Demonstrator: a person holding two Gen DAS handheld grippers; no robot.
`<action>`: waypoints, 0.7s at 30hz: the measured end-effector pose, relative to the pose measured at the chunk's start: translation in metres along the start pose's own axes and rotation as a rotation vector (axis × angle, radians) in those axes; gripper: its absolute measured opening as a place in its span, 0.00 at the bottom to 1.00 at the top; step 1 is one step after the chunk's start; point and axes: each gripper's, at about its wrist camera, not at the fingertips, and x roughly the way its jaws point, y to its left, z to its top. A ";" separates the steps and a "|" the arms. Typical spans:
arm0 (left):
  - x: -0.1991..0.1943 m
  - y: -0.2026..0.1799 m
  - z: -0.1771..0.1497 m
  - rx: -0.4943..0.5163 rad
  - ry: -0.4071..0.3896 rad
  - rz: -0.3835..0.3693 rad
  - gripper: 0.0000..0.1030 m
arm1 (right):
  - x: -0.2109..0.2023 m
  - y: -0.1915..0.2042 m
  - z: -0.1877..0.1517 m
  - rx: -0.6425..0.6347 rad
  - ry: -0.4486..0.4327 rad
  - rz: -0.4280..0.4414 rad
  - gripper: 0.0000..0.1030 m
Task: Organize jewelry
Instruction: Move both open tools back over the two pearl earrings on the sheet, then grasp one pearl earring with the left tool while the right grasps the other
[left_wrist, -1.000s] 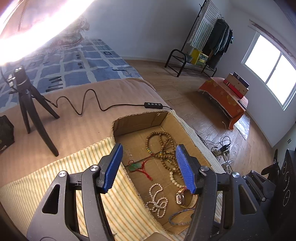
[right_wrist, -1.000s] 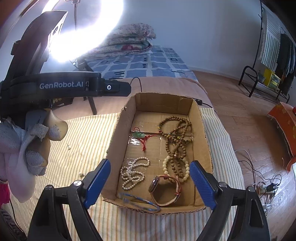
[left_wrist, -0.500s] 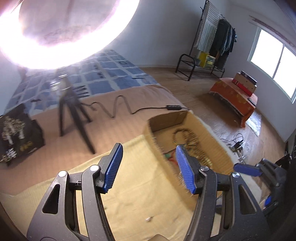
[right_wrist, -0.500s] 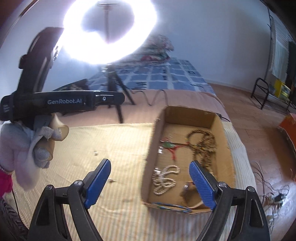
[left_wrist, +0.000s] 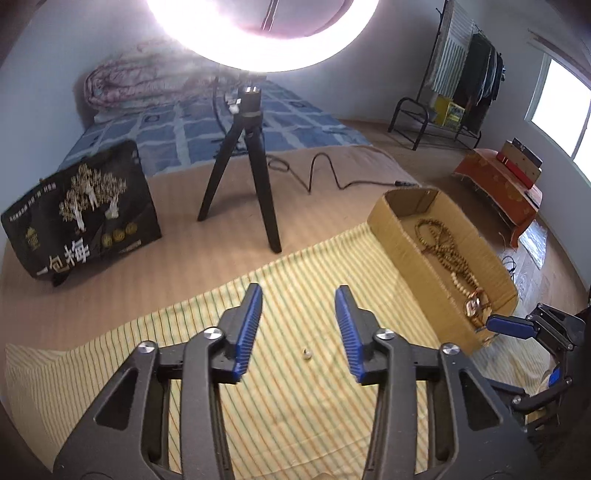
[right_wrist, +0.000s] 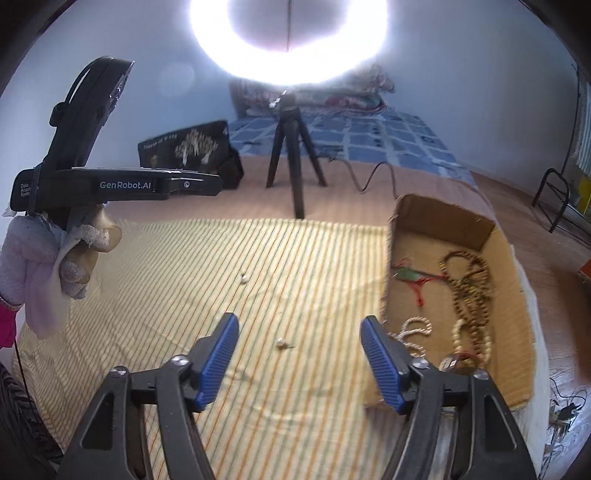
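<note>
Both released grippers (left_wrist: 298, 334) (right_wrist: 298, 360) have been swung off the box (right_wrist: 511, 266), now at 3 o'clock; a stud (left_wrist: 306, 354) is targeted next.

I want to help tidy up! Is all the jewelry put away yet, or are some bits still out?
Most looks done: the brown bead necklace, red-cord green pendant, white pearl strand and watch lie in the cardboard box. Nothing is in hand; the left gripper and right gripper are both open and empty. Left: two tiny pieces on the striped cloth.
</note>
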 end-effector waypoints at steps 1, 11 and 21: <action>0.004 0.002 -0.006 -0.002 0.014 -0.004 0.35 | 0.006 0.003 -0.002 0.000 0.015 0.009 0.60; 0.041 -0.005 -0.043 0.001 0.141 -0.066 0.31 | 0.053 0.015 -0.016 0.005 0.132 0.056 0.45; 0.069 -0.004 -0.054 0.011 0.200 -0.065 0.31 | 0.077 0.012 -0.015 0.023 0.176 0.055 0.40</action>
